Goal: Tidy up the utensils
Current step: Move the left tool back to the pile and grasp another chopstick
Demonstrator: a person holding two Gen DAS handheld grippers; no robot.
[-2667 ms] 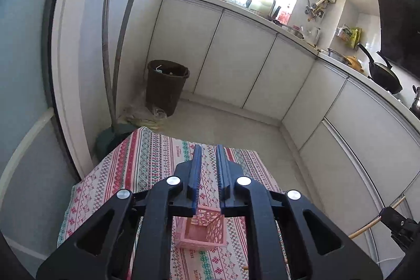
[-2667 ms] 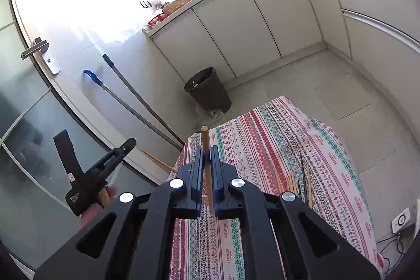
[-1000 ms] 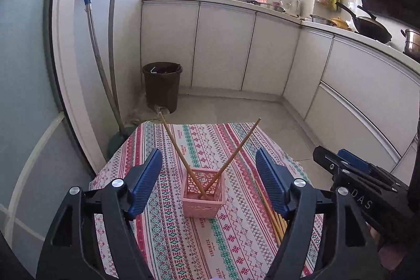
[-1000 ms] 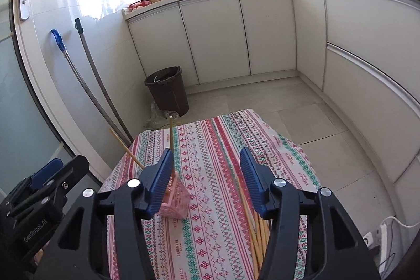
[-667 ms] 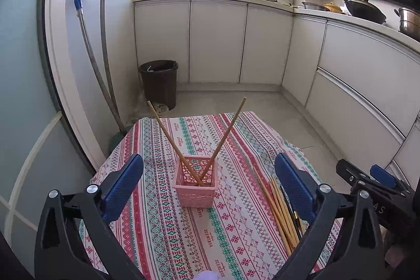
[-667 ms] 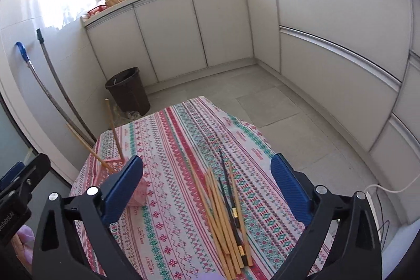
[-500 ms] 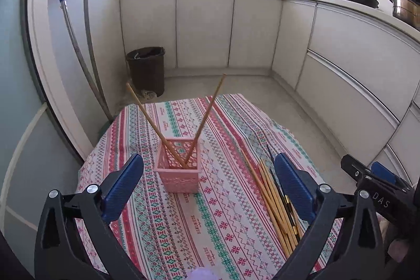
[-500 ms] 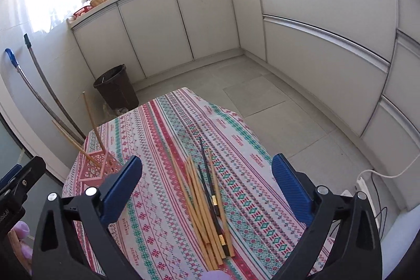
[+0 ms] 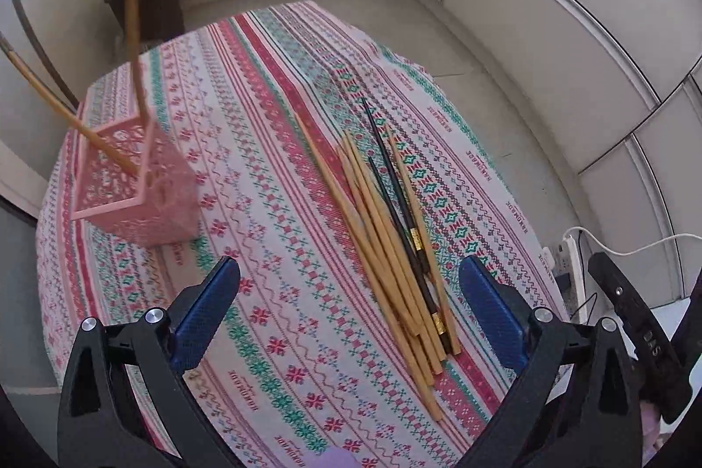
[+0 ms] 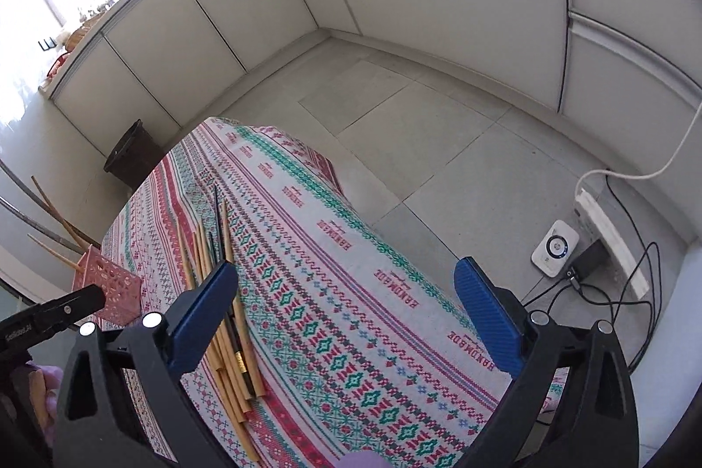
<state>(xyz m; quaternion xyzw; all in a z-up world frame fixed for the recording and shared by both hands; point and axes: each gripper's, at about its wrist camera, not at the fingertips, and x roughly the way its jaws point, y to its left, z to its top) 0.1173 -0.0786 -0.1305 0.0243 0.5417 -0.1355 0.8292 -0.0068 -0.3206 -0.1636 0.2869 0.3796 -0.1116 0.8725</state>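
A: So, where do things stand?

B: Both grippers have just been opening and now stand spread wide, nothing between the fingers. The left gripper (image 9: 349,294) hangs over the pile of chopsticks (image 9: 386,231), which lies loose on the bench (image 9: 272,73) at about one o'clock from its fingers.

A: And the holder?

B: The pink basket (image 9: 131,187) stands at ten o'clock in the left view, two chopsticks already leaning out of it. The right gripper (image 10: 346,299) sits off to the side; the pile shows at nine o'clock, partly behind its left finger (image 10: 202,314).

A: What could go wrong?

B: The sticks overlap and cross, with two dark chopsticks (image 9: 395,196) mixed in. Closing on the heap may pinch several, or roll one off the edge. The basket looks light, too; a stick pushed in at a slant might tip it.
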